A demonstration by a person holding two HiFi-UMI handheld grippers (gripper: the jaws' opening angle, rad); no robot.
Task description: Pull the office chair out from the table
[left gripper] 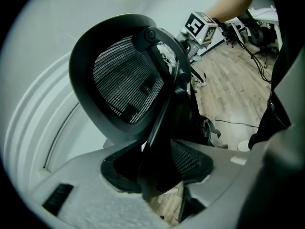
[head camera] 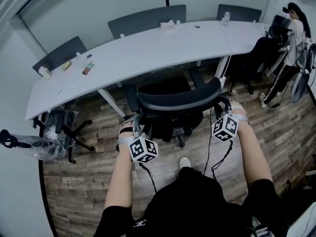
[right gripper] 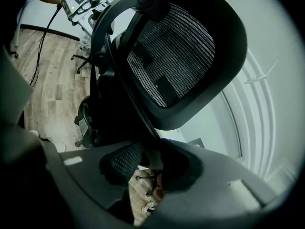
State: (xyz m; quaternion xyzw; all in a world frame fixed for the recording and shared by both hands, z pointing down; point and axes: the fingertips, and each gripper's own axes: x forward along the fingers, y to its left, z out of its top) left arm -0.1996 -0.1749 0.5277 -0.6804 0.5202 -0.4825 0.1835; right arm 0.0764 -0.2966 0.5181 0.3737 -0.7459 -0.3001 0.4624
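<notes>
A black office chair (head camera: 173, 100) with a mesh back stands at the white curved table (head camera: 148, 48), its seat toward the table edge. My left gripper (head camera: 137, 118) is shut on the left side of the chair's back frame. My right gripper (head camera: 222, 104) is shut on the right side. In the left gripper view the jaws (left gripper: 159, 168) clamp a dark frame bar below the mesh back (left gripper: 124, 80). The right gripper view shows the same from the other side: my right gripper (right gripper: 150, 163) pinches the frame bar under the mesh back (right gripper: 176, 56).
Three grey chairs stand behind the table. A plastic-wrapped chair (head camera: 54, 130) sits at the left, another black chair (head camera: 256, 58) and a standing person (head camera: 296, 38) at the right. A bottle (head camera: 226, 18) and small items lie on the table. My shoe (head camera: 184, 162) is just behind the chair.
</notes>
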